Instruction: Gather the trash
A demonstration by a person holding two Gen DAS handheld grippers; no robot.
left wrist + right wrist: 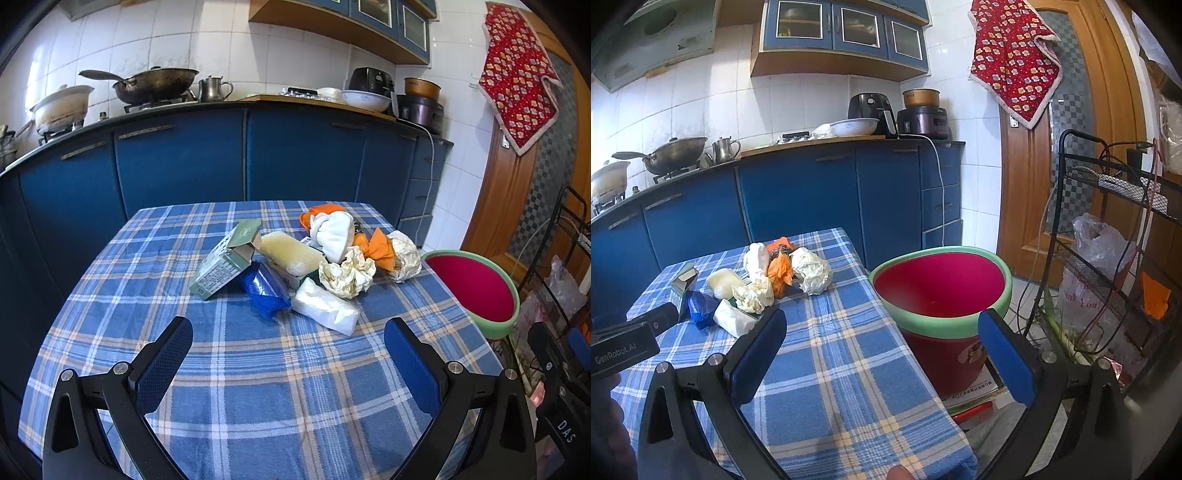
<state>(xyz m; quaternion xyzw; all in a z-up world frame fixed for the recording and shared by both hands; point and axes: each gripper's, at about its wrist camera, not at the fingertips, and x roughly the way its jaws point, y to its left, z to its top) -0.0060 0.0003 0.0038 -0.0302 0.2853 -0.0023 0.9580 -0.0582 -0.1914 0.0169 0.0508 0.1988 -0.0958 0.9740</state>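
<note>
1. You are at the start of a pick: the left gripper (pixel 288 350) has its blue-padded jaws spread wide and holds nothing, hovering over the blue plaid-clothed bench (pixel 258 387) short of the trash pile.
2. The right gripper (pixel 882 343) is equally wide open and empty, poised between the bench edge and the red plastic bin with the green rim (pixel 942 284).
3. The bin stands just beside the bench, on the pile's right.
4. Nearest the left gripper lies the white crinkled plastic packet (pixel 325 310), touching the blue mesh sponge (pixel 264 291).
5. Next, I judge, you should advance, straddle the packet and close without dragging its neighbours.
</note>
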